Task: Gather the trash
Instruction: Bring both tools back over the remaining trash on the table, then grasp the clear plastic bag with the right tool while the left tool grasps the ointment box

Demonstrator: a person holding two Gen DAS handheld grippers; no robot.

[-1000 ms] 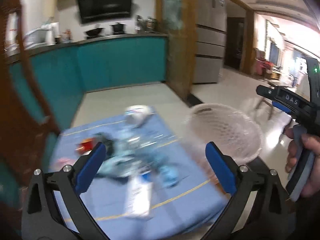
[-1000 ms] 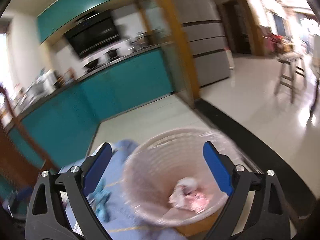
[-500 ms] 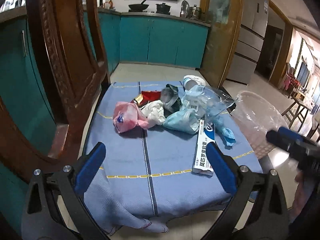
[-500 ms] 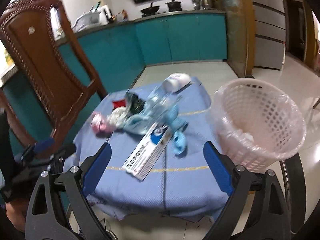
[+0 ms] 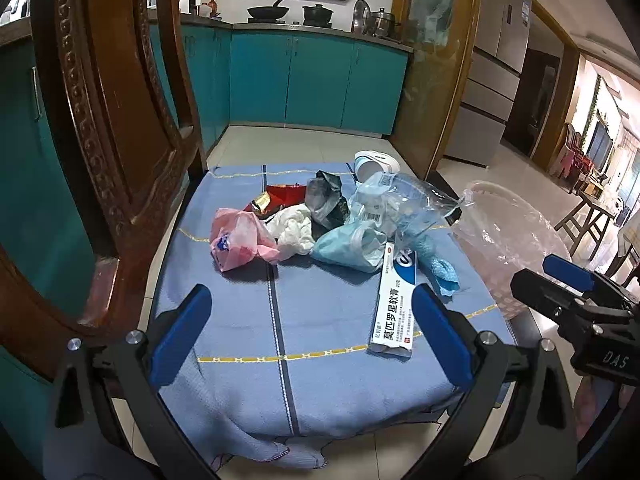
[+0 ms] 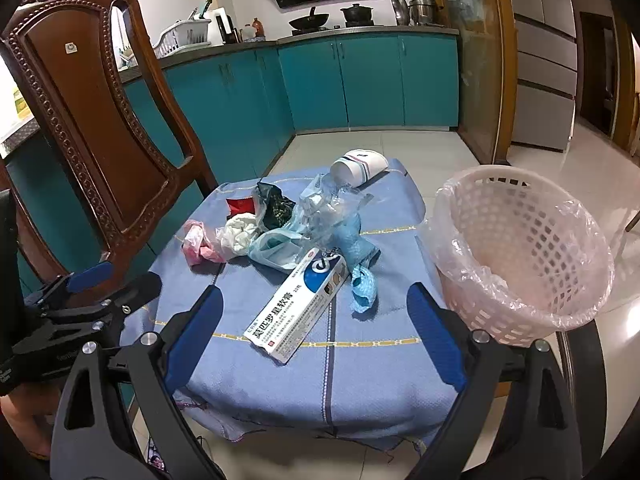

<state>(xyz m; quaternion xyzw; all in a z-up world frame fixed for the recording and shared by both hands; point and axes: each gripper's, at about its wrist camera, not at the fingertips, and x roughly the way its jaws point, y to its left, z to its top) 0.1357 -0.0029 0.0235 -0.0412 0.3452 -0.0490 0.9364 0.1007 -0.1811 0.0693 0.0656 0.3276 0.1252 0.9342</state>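
Compared with a second ago, both cameras have pulled back from the basket and settled, so the blur is gone and the whole pile is sharp in both views. Both the left gripper [image 5: 306, 336] and the right gripper [image 6: 314, 334] hang over the near edge of the blue cloth [image 5: 328, 340] with fingers spread wide and nothing between them. Almost all of the work seems left: ahead of the left gripper lie a pink bag [image 5: 240, 242], a white crumpled tissue [image 5: 294, 230], a dark foil wrapper [image 5: 324, 198], a clear plastic bag [image 5: 394, 204], a light blue bag [image 5: 348, 246] and a red wrapper [image 5: 282, 194], touching each other in one heap. The long ointment box [image 6: 298, 304] lies nearest, just ahead of the right gripper, and a blue crumpled piece [image 6: 362, 284] is just beside it. A white cup [image 6: 360, 166] lies on its side at the far end. The lined basket [image 6: 520, 256] stands ahead and to the right of the right gripper. Its bottom is hidden by the wall and the shiny liner, so I cannot tell whether anything is inside. What lies under the heap is also not visible, and the table under the cloth is covered.
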